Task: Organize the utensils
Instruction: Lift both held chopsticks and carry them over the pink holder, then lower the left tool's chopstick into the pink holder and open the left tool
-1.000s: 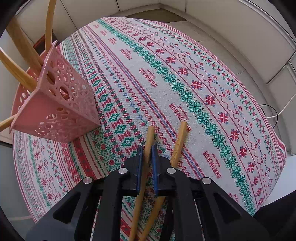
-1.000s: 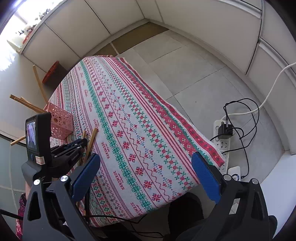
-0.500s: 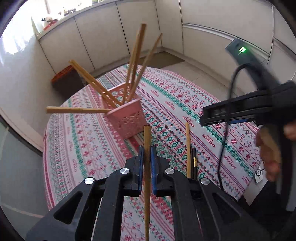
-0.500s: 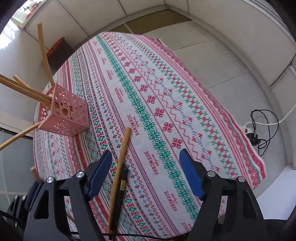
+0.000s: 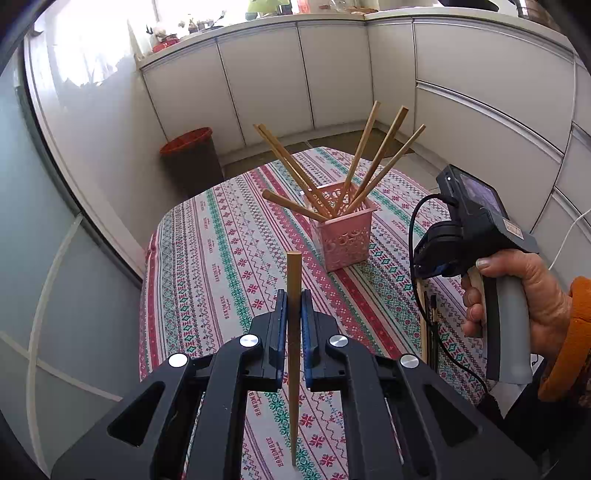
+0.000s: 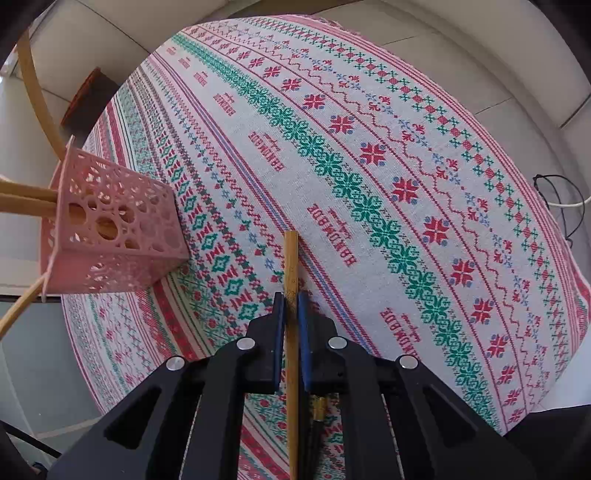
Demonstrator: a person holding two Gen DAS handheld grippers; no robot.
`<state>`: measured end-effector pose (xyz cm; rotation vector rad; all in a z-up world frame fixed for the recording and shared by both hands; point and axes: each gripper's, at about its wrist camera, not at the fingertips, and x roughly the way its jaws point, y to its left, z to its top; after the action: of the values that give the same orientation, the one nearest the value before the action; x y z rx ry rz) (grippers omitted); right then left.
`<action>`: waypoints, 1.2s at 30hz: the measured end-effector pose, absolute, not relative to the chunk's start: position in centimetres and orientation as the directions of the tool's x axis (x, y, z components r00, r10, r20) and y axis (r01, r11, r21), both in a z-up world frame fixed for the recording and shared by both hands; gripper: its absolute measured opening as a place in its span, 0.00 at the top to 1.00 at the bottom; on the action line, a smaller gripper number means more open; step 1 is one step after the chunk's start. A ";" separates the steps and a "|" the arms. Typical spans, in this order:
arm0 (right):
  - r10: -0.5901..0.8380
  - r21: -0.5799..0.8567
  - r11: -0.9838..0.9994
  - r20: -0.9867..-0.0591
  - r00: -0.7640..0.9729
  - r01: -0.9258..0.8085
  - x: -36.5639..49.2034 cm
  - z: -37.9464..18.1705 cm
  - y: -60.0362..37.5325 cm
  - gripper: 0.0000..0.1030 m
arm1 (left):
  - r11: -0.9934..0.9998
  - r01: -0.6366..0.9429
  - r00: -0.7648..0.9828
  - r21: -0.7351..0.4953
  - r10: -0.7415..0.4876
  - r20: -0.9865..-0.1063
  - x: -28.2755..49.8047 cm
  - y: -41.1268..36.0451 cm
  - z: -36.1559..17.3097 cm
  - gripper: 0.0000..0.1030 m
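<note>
My left gripper (image 5: 294, 310) is clamped on a pale wooden chopstick (image 5: 294, 295) held above the patterned red-and-green tablecloth (image 5: 221, 258). My right gripper (image 6: 291, 310) pinches another wooden chopstick (image 6: 291, 258) lying on the cloth, near the pink perforated plastic holder (image 6: 107, 225) of chopsticks

This is a home kitchen. White cabinets (image 5: 266, 77) run along the walls under a pale countertop (image 5: 258, 20) crowded with small plants and jars by a bright window. A table wears a cross-stitch-patterned tablecloth (image 5: 221, 236), a pink utensil holder (image 5: 343, 236) full of chopsticks stands on it, and a red-rimmed bin (image 5: 190, 155) sits in the corner.
</note>
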<state>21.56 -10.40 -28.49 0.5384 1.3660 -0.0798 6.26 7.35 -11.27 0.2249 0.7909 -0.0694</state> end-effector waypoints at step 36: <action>0.361 0.407 0.901 -0.503 0.785 -0.153 15.1 6.1 -11.7 0.92 | 0.979 0.146 0.829 -0.144 -0.200 -0.522 14.1 6.5 3.5 0.94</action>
<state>15.09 -11.69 6.08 0.3584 0.6087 0.2834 14.12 6.46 3.53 -0.0999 0.5647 -0.1838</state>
